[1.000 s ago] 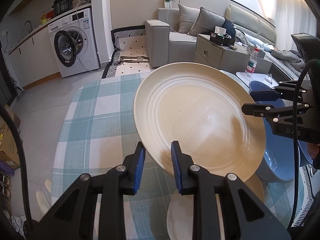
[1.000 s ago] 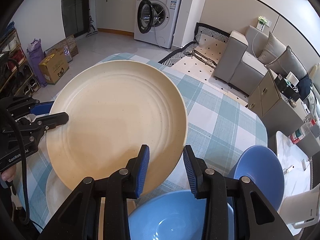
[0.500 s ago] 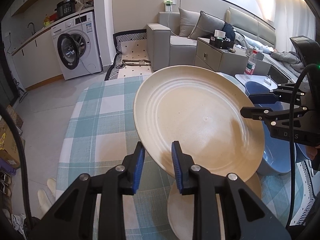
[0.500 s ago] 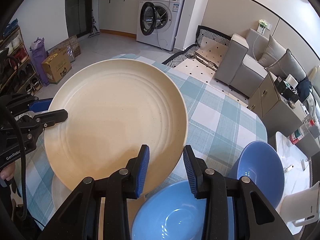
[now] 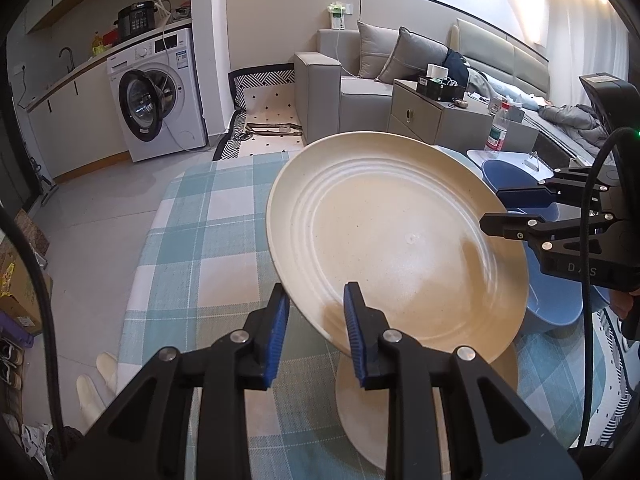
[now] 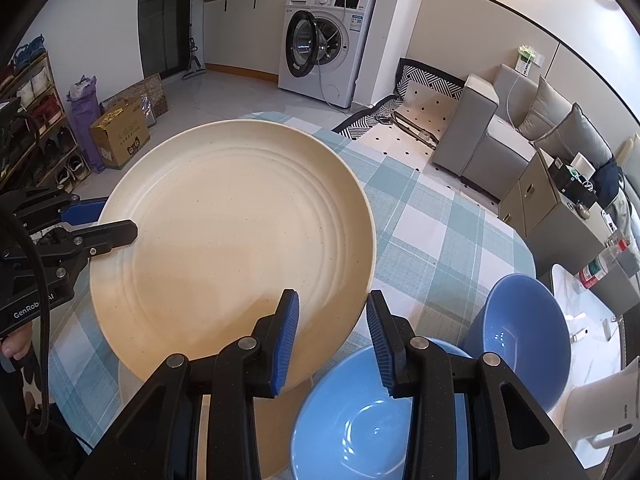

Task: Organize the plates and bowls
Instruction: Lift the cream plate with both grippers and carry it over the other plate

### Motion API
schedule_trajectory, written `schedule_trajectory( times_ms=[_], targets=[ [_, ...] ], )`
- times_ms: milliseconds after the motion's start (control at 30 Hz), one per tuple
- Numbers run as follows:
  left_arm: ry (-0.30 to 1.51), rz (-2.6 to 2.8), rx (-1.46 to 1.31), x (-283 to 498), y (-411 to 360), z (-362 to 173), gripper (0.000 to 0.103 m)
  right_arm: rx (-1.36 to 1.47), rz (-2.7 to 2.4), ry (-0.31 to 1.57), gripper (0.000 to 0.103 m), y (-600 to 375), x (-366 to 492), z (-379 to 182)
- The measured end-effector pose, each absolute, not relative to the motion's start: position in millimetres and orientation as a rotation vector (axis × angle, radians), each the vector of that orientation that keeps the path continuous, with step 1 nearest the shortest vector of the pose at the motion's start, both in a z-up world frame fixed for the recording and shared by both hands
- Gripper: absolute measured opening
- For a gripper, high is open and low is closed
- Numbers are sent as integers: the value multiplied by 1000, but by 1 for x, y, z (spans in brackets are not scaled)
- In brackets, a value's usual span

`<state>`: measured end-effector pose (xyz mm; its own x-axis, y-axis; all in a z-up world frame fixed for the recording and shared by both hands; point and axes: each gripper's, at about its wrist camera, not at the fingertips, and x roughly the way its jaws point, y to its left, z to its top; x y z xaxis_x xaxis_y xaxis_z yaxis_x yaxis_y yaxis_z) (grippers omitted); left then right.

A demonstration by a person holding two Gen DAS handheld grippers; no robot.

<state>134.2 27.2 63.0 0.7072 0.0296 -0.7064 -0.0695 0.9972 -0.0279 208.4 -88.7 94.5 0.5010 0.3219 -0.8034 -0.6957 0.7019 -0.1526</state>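
A large cream plate (image 5: 396,240) (image 6: 236,240) is held up off the table, tilted. My left gripper (image 5: 314,336) is shut on its near rim; it also shows at the left of the right wrist view (image 6: 96,220). My right gripper (image 6: 330,340) grips the opposite rim with the rim between its blue pads; it shows at the right of the left wrist view (image 5: 516,210). A second cream plate (image 5: 360,412) lies on the table under the lifted one. Two blue bowls (image 6: 360,424) (image 6: 520,340) stand on the table beside my right gripper.
The table carries a blue-and-white checked cloth (image 5: 208,232). A white tray with a bottle (image 5: 498,132) stands beyond the bowls. A washing machine (image 5: 156,100), sofa (image 5: 360,76) and cabinet lie past the table. A cardboard box (image 6: 120,136) sits on the floor.
The cream plate and both grippers have risen slightly; more of the lower plate and the near blue bowl show beneath it. Both grips stay the same.
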Motion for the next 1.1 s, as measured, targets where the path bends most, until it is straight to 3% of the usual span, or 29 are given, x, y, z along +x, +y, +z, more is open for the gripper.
schedule_trajectory(
  times_ms=[1100],
  targets=[
    [763,55,-46,95,23,59,26,-404,680,768,36,-115,149,94]
  ],
)
